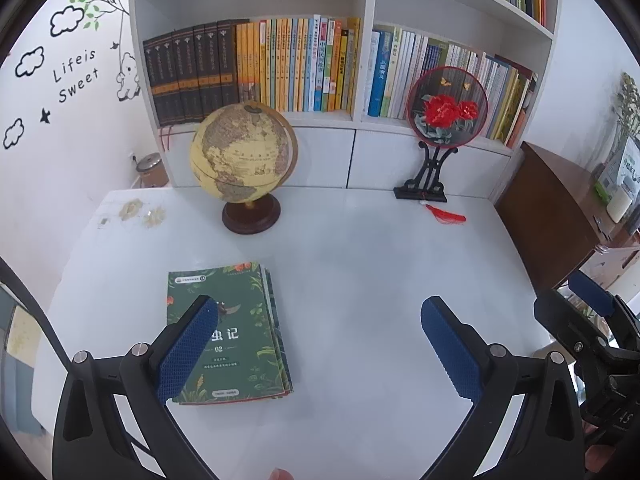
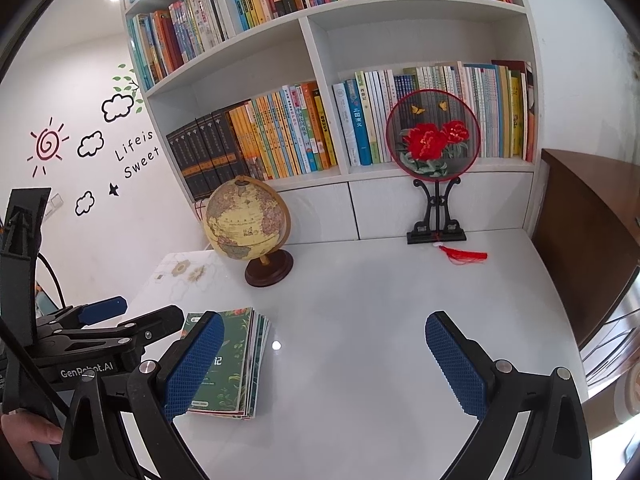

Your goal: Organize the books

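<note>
A small stack of thin green-covered books point(image 1: 234, 332) point(image 2: 234, 364) lies flat on the white desk point(image 1: 360, 280) point(image 2: 360, 320), near its front left. My left gripper point(image 1: 316, 344) hovers open above the desk, its left finger over the stack's cover and its right finger over bare desk. My right gripper point(image 2: 324, 364) is open too, to the right of the left one, with its left finger over the stack. Nothing is between either pair of fingers. The white bookshelf point(image 1: 362, 120) point(image 2: 344, 176) behind the desk holds rows of upright books.
A globe point(image 1: 244, 160) point(image 2: 248, 220) on a wooden base stands at the desk's back left. A round red-flower fan on a black stand point(image 1: 444, 112) point(image 2: 434, 140) stands at the back right, with a red tassel point(image 1: 450, 216) point(image 2: 464, 257). A brown cabinet point(image 1: 560, 216) point(image 2: 592, 240) borders the right side.
</note>
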Available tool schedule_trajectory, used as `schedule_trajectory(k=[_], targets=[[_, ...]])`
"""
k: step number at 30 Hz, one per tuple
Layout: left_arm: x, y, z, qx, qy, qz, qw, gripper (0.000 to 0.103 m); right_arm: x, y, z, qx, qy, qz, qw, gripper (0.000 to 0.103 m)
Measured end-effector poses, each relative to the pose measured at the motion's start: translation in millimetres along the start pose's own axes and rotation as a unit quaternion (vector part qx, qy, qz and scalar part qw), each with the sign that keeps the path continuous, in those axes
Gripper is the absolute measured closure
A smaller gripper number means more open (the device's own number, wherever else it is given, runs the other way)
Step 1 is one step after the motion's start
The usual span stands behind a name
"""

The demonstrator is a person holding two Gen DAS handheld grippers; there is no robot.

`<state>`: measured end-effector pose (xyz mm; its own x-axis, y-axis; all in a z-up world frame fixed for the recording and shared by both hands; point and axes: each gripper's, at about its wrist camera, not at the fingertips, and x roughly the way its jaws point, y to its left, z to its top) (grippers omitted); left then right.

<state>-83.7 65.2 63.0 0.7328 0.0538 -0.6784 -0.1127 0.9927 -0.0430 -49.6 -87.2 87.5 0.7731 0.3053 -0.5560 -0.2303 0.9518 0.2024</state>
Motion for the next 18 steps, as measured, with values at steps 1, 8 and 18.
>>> schedule_trajectory(k=[1, 8, 18], targets=[[-0.5, -0.5, 0.0, 0.002, -0.002, 0.0, 1.0, 0.001, -0.3, 0.4, -0.4, 0.0, 0.0, 0.0, 1.0, 0.002], [-3.5, -4.1, -0.6, 0.006, -0.018, -0.012, 0.9998, 0.001, 1.6, -2.4, -3.7, 0.008, 0.013, 0.003, 1.0, 0.002], [-2.4, -12.4, -5.2, 0.017, -0.032, 0.008, 0.9993, 0.001, 0.4, -7.1, -7.3, 0.022, 0.021, 0.0, 1.0, 0.002]])
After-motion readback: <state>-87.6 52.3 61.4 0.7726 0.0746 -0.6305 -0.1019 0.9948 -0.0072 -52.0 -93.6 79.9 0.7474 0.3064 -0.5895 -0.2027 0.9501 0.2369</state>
